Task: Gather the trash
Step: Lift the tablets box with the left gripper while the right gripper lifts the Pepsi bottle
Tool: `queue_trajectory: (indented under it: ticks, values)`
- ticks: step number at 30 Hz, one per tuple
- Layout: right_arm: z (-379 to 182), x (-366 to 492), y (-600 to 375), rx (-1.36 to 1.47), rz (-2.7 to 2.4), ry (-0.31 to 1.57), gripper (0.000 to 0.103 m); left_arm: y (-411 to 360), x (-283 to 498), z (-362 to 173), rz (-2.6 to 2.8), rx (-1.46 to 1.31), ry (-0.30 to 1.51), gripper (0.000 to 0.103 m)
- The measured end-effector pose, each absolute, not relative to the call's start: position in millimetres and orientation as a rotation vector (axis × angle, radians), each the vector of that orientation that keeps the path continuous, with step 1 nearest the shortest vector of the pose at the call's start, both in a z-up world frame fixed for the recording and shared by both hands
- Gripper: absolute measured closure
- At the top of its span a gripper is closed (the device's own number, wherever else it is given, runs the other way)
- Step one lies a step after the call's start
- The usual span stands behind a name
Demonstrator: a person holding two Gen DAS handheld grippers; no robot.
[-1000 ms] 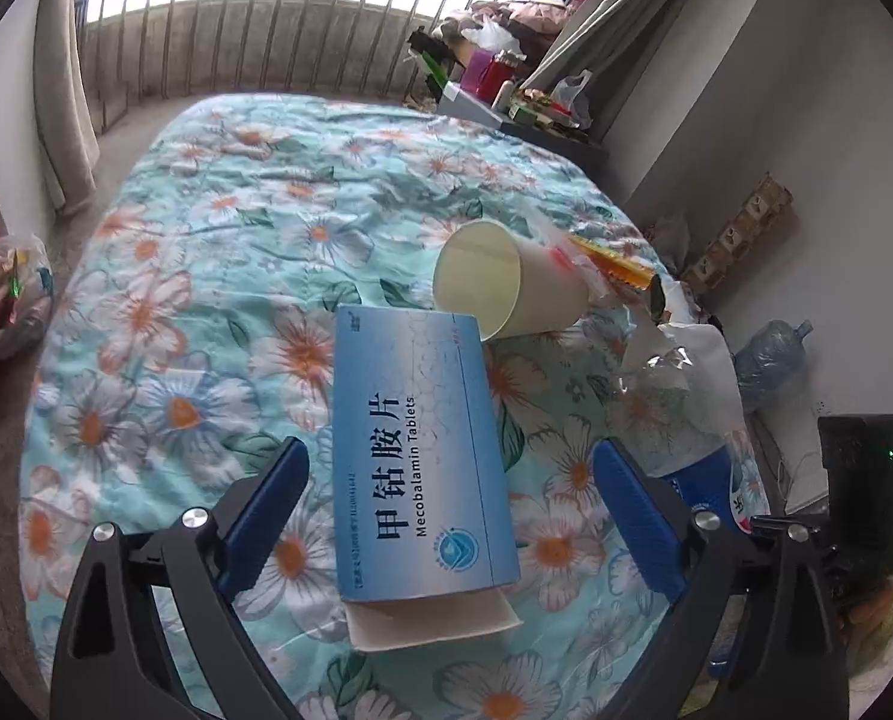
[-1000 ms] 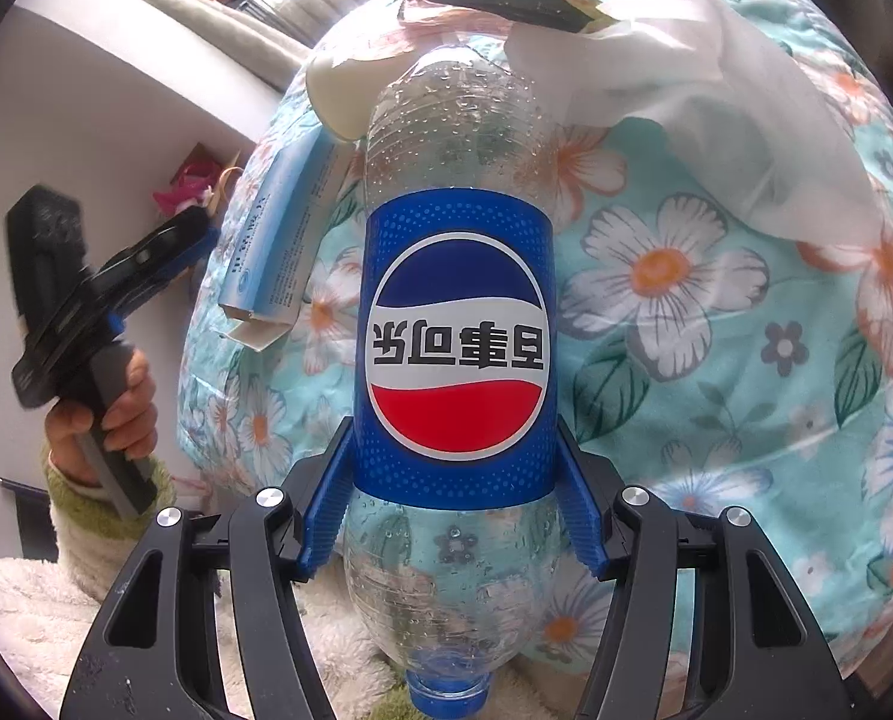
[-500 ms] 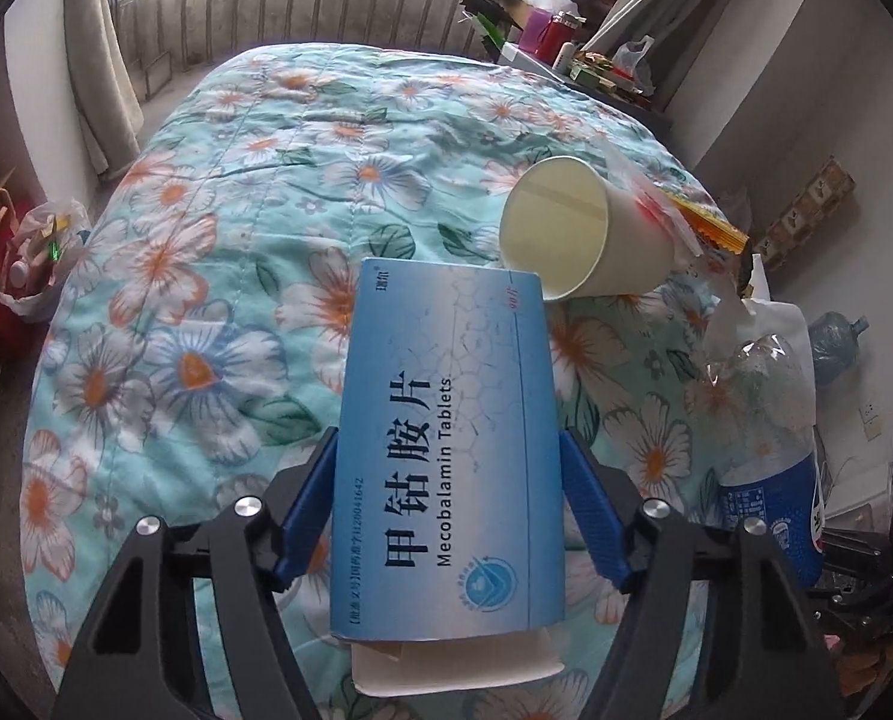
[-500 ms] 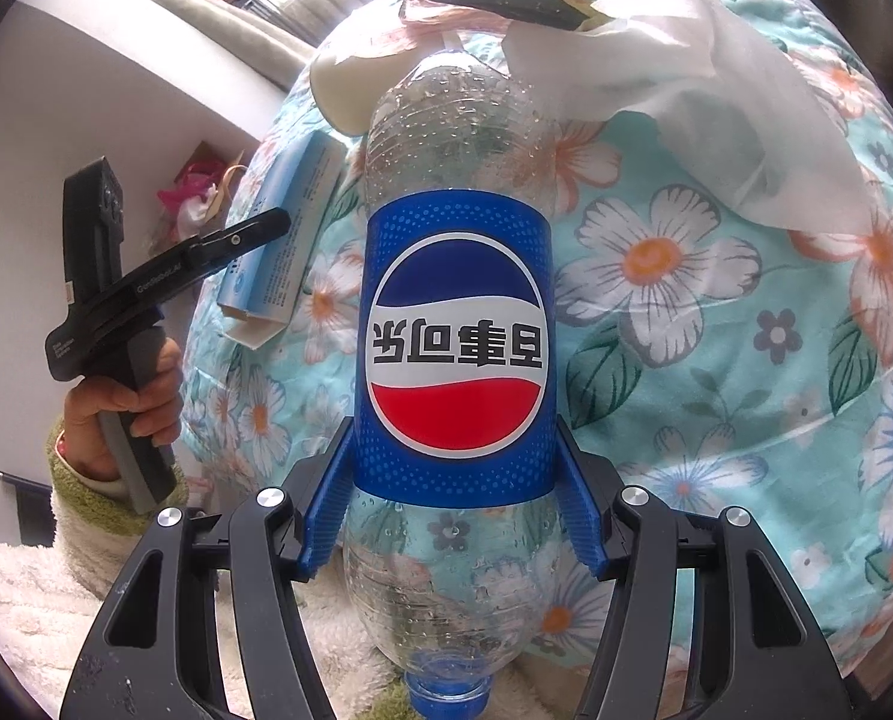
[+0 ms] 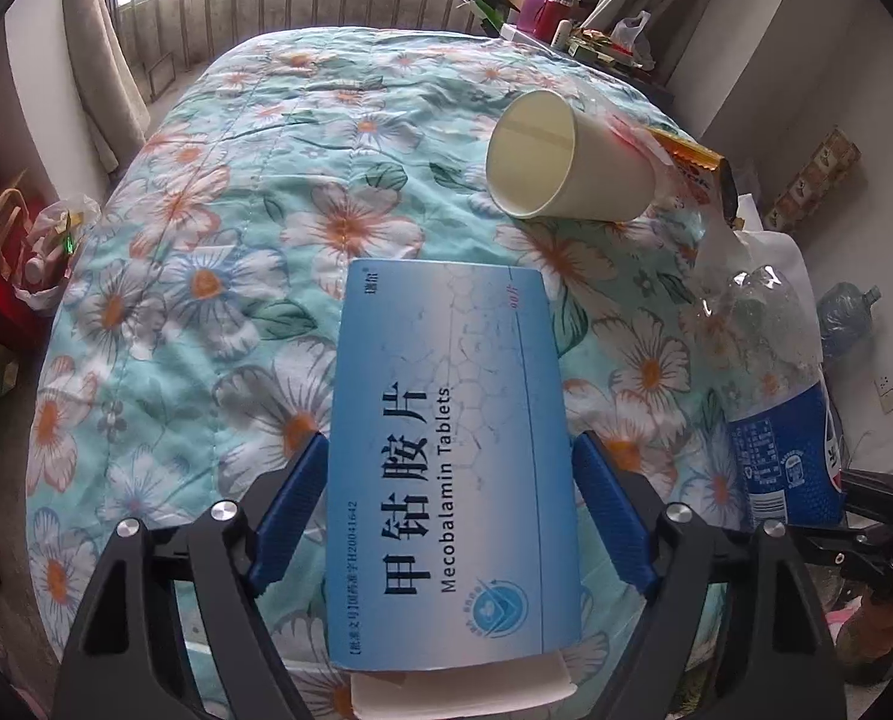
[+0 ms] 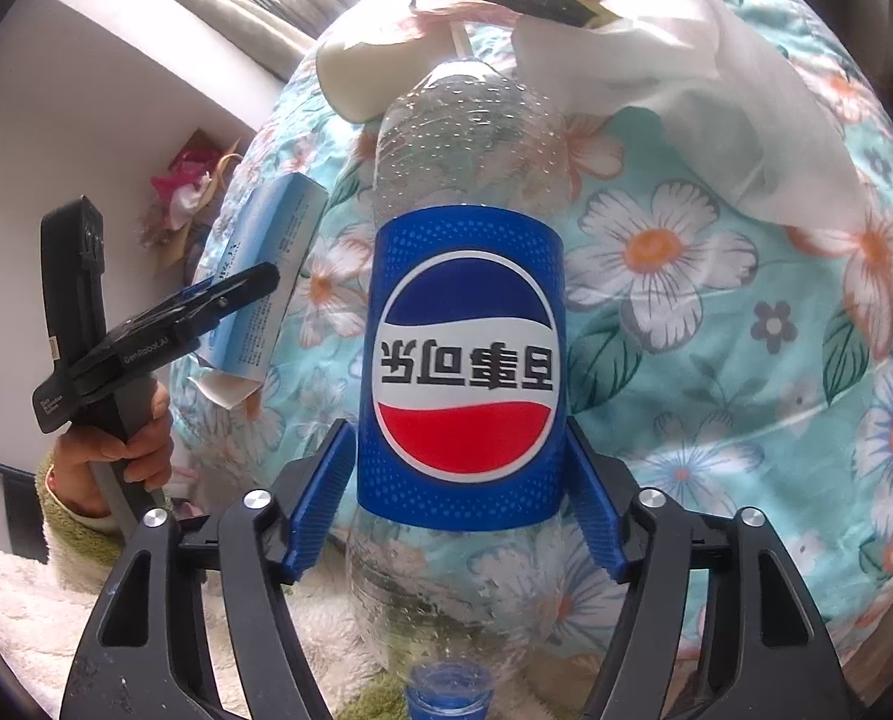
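Left tongs (image 5: 449,438) and right tongs (image 6: 460,423) just opened wider.
Pill box (image 5: 446,420) and bottle (image 6: 464,330) lie loose between them, by the bed's (image 5: 206,210) edge.

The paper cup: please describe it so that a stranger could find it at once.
On the floral turquoise quilt, look beyond the blue rectangular cardboard tablet box. There the cream paper cup lies on its side, mouth open toward the camera. It is the only round, unprinted item.

We cannot tell whether the left gripper's (image 5: 449,510) pads press the tablet box (image 5: 446,456), whose near flap runs off at 6 o'clock, and the bottle's cap (image 6: 446,693) is cut there too, while clutter on the far table (image 5: 566,18) at 1 o'clock stays too small to name.
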State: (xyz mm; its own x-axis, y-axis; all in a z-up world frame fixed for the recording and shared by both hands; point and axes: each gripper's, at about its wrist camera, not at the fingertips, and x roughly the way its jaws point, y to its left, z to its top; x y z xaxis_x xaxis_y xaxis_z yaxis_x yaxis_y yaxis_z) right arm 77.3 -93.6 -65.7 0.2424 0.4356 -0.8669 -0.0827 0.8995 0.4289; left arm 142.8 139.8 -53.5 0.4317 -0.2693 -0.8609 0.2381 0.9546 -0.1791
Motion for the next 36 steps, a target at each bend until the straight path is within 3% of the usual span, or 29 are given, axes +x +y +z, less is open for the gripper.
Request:
queue_trajectory:
  ticks: [10,20,36]
  values:
    - [-71.6,80.1,-87.4,0.326,0.309,1.269,0.033,137.2,148.0,-60.4,-0.305,-0.006,1.062,0.023]
    - [-73.3,88.4,-86.2,0.374,0.270,1.257,0.045,137.0,151.9,-60.8,-0.296,-0.018,1.047,0.030]
    - [-70.3,75.1,-100.1,0.422,0.288,1.231,0.047,137.0,147.1,-54.7,-0.279,-0.008,1.039,0.033]
